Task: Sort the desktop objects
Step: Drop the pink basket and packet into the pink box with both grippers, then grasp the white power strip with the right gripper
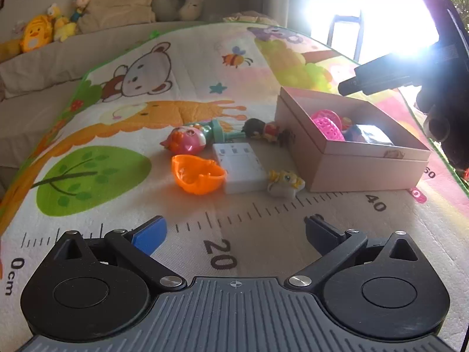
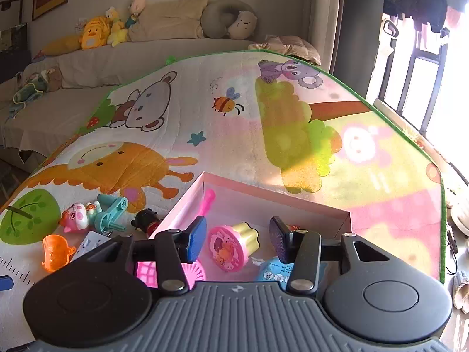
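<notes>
The right gripper [image 2: 237, 242] hangs over the pink box [image 2: 337, 209], with its jaws partly open. A pink and yellow toy stamp [image 2: 233, 246] sits between the two pads. I can see a gap on each side, so I think the pads do not squeeze it, and the stamp lies inside the box. That is where sorted toys go, so this toy looks done. A pink round toy [image 2: 176, 272] lies at about 8 o'clock from the stamp, also in the box.

The left gripper [image 1: 234, 231] is wide open and holds nothing. It hovers over the play mat [image 1: 117, 117], ready to pick the next toy. At 12 o'clock from it lies a white block [image 1: 240, 167]. An orange cup [image 1: 198, 176] is at 11 o'clock and a small yellow figure [image 1: 285, 183] at 1 o'clock. These toys are outside the box, so they still need sorting.
</notes>
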`<state>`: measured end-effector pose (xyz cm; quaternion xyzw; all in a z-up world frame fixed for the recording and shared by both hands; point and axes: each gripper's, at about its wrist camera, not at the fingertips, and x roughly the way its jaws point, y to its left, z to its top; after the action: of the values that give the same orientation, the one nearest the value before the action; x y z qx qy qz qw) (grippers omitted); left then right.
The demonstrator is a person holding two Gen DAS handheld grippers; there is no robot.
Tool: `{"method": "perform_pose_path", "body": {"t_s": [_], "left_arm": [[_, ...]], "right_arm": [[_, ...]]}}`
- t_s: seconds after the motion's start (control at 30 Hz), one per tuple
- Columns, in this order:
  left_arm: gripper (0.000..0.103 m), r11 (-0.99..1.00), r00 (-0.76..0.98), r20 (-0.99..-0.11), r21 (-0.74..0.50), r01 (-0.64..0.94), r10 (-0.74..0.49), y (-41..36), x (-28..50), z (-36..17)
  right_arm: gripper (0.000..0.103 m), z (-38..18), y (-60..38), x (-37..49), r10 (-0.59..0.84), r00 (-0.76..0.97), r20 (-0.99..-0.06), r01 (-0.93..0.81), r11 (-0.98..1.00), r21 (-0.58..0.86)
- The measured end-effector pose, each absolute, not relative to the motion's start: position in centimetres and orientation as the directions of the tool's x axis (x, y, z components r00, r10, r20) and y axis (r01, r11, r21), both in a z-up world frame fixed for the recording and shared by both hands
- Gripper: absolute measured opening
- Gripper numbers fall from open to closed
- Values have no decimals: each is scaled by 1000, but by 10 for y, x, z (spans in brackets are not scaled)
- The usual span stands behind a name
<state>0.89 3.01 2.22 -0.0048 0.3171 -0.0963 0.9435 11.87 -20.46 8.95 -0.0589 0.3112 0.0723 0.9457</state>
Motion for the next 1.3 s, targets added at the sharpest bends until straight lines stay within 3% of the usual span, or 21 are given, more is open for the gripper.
{"method": "perform_pose_path", "body": {"t_s": [0.2,0.47,0.57,0.9,1.07,1.3], "left_arm": [[103,985,790,-593,-37,171,-159,33,5,22],[103,990,782,-621,64,125,-58,36,6,14],[103,987,787,-616,98,124,-37,40,0,12],[103,994,795,-605,60,96,-41,65,-10,13],[103,994,791,-610,45,97,-49,74,-15,13],[103,992,779,-625,55,115,-55,73,-23,12]], "right_arm": [[47,87,-182,115,155,776,-612,-230,972,-45],[50,65,-91,104,356,623,-696,-469,883,32],[60,47,-65,117,314,612,-726,-438,899,20],[68,10,-44,165,198,553,-809,-314,949,18],[50,13,-39,144,249,527,-812,-396,918,24],[47,19,-48,76,361,462,-810,-545,836,61]]}}
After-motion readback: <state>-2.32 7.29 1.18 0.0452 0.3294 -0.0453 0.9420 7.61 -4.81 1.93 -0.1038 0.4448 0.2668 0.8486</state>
